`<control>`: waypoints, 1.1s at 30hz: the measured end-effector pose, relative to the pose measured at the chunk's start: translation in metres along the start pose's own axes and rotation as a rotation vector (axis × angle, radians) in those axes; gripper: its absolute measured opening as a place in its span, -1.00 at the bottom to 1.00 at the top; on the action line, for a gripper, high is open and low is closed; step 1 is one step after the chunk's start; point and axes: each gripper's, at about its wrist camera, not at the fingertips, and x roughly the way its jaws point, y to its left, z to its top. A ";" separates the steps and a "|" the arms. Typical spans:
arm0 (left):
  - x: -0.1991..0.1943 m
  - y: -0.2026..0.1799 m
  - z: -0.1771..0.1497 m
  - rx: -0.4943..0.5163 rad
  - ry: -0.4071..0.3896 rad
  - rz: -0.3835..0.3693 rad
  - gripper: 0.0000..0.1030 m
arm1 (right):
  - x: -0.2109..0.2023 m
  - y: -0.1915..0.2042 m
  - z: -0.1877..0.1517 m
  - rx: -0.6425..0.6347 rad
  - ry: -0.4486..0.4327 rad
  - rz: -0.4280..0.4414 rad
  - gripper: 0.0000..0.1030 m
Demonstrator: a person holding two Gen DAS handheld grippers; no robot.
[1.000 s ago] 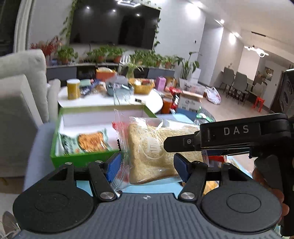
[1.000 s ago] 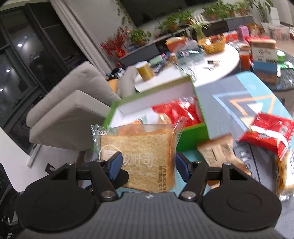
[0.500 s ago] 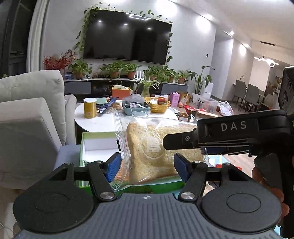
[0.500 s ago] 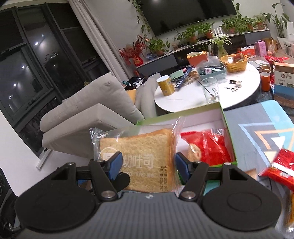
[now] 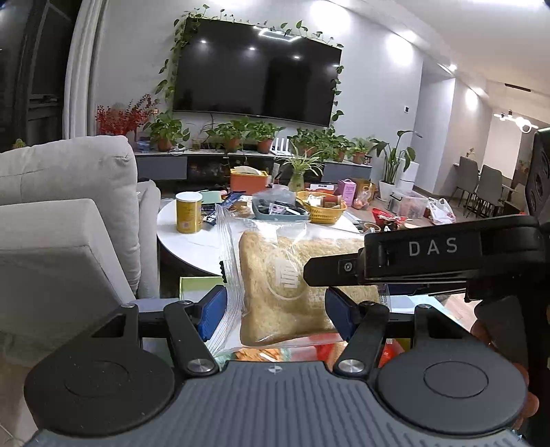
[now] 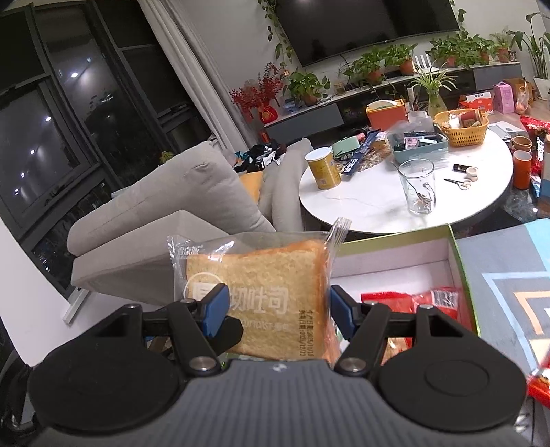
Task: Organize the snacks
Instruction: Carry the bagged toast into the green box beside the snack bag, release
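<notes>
Green box (image 6: 460,254), white-lined, sitting at 3 o'clock of the right gripper (image 6: 276,314), red snack packets (image 6: 412,302) lying inside; bagged toast slice (image 6: 264,295) hanging upright, both grippers pinching it together, left gripper (image 5: 275,311) clamping its clear wrapper, blue pads (image 6: 215,309) pressing either edge

Both wrist cameras look forward over their own blue-padded fingers, close up, toward a round white marble-topped table (image 5: 192,240) (image 6: 371,203) at twelve o'clock, shared with the wall-mounted black television (image 5: 254,68) (image 6: 364,24).
</notes>
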 end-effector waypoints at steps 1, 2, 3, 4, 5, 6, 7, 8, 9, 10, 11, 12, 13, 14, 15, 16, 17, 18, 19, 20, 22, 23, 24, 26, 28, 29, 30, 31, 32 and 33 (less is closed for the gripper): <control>0.004 0.003 0.000 -0.002 0.001 0.002 0.16 | 0.005 -0.001 0.001 0.004 0.003 -0.001 0.02; 0.010 0.006 0.000 -0.006 0.005 0.004 0.16 | 0.011 -0.002 0.002 0.008 0.009 -0.003 0.02; 0.016 0.010 -0.001 -0.011 0.010 0.006 0.16 | 0.015 -0.003 0.003 0.010 0.015 -0.004 0.02; 0.020 0.012 -0.002 -0.014 0.014 0.006 0.16 | 0.021 -0.005 0.004 0.012 0.023 -0.005 0.02; 0.025 0.016 -0.002 -0.017 0.018 0.006 0.16 | 0.025 -0.006 0.005 0.016 0.027 -0.004 0.02; 0.029 0.019 -0.003 -0.020 0.020 0.004 0.16 | 0.031 -0.008 0.006 0.021 0.032 -0.004 0.02; 0.033 0.020 -0.003 -0.023 0.021 0.005 0.16 | 0.035 -0.009 0.007 0.026 0.036 -0.004 0.02; 0.038 0.023 -0.003 -0.027 0.025 0.006 0.16 | 0.040 -0.010 0.007 0.030 0.041 -0.003 0.02; 0.044 0.026 -0.004 -0.031 0.031 0.009 0.16 | 0.045 -0.010 0.007 0.032 0.046 -0.005 0.02; 0.049 0.029 -0.005 -0.036 0.039 0.011 0.16 | 0.050 -0.011 0.006 0.033 0.051 -0.008 0.02; 0.053 0.031 -0.006 -0.040 0.045 0.013 0.16 | 0.054 -0.012 0.005 0.035 0.055 -0.012 0.02; 0.057 0.033 -0.007 -0.042 0.053 0.016 0.16 | 0.058 -0.013 0.004 0.036 0.060 -0.016 0.02; 0.061 0.035 -0.008 -0.044 0.059 0.019 0.16 | 0.062 -0.014 0.004 0.037 0.065 -0.020 0.02; 0.064 0.035 -0.009 -0.045 0.063 0.020 0.16 | 0.065 -0.015 0.003 0.036 0.069 -0.023 0.02; 0.068 0.037 -0.010 -0.049 0.068 0.021 0.16 | 0.068 -0.016 0.002 0.037 0.073 -0.026 0.02; 0.070 0.038 -0.012 -0.052 0.071 0.021 0.16 | 0.071 -0.017 0.002 0.039 0.078 -0.028 0.02; 0.074 0.040 -0.013 -0.055 0.074 0.021 0.16 | 0.073 -0.018 0.002 0.042 0.082 -0.030 0.02; 0.076 0.041 -0.014 -0.059 0.077 0.022 0.16 | 0.076 -0.019 0.001 0.045 0.086 -0.032 0.02; 0.079 0.043 -0.015 -0.062 0.079 0.022 0.16 | 0.078 -0.019 0.001 0.048 0.089 -0.034 0.02; 0.081 0.044 -0.016 -0.063 0.082 0.023 0.16 | 0.080 -0.020 0.000 0.051 0.092 -0.036 0.02; 0.085 0.045 -0.018 -0.064 0.087 0.025 0.16 | 0.083 -0.021 -0.001 0.054 0.094 -0.040 0.02; 0.087 0.046 -0.019 -0.064 0.091 0.026 0.16 | 0.085 -0.021 -0.002 0.055 0.096 -0.042 0.02; 0.090 0.047 -0.021 -0.062 0.097 0.028 0.17 | 0.087 -0.023 -0.002 0.055 0.099 -0.044 0.03; 0.094 0.048 -0.023 -0.055 0.117 0.032 0.18 | 0.091 -0.026 -0.005 0.053 0.112 -0.059 0.03; 0.096 0.048 -0.029 -0.031 0.135 0.057 0.18 | 0.096 -0.030 -0.007 0.035 0.124 -0.110 0.03; 0.095 0.048 -0.031 -0.017 0.137 0.071 0.18 | 0.094 -0.032 -0.008 0.030 0.119 -0.126 0.03; 0.094 0.049 -0.032 -0.010 0.138 0.079 0.18 | 0.093 -0.034 -0.008 0.035 0.121 -0.125 0.02; 0.093 0.049 -0.033 -0.013 0.139 0.078 0.18 | 0.091 -0.036 -0.009 0.048 0.125 -0.117 0.02; 0.091 0.049 -0.032 -0.020 0.139 0.074 0.18 | 0.088 -0.036 -0.009 0.058 0.127 -0.107 0.02; 0.088 0.049 -0.031 -0.027 0.139 0.071 0.18 | 0.085 -0.034 -0.008 0.060 0.127 -0.100 0.02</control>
